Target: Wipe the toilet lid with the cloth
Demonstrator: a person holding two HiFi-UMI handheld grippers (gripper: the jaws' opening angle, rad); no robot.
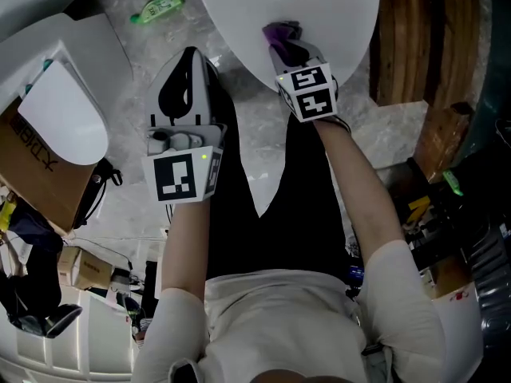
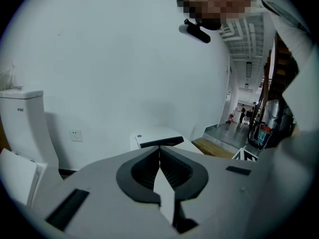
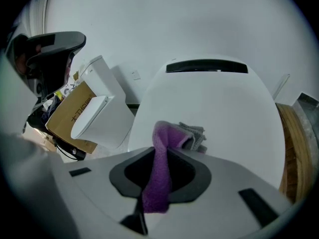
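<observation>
**Cloth on the lid, right claw clamping it**

The purple cloth (image 3: 160, 169) is lying pinched between the jaws of my right claw (image 3: 166, 151), which are closing tight on it with a strip of it running back between them. Its free end, purple with a grey part, is bunching up just past the jaw tips and is resting on the near part of the toilet lid (image 3: 219, 103). In the head view the cloth (image 1: 279, 32) is sitting at the lid's (image 1: 319, 6) near edge, with the right claw (image 1: 286, 50) reaching in from below and its marker cube facing up at me.

My left claw (image 2: 159, 153) is gripping nothing: in its own view the jaws are meeting at their tips with no object between them. In the head view the left claw (image 1: 190, 61) is hovering over the grey floor (image 1: 255, 126) just left of the lid, apart from it.

Further out, a second toilet (image 1: 60, 118) is standing at the left of the head view with a cardboard box (image 1: 24, 150) touching it. A green bottle (image 1: 157, 8) is lying on the floor near the top. Wooden boards (image 1: 415, 38) are lining the lid's right side. The left claw's view is also showing a white wall (image 2: 124, 59) with a socket (image 2: 76, 135).
</observation>
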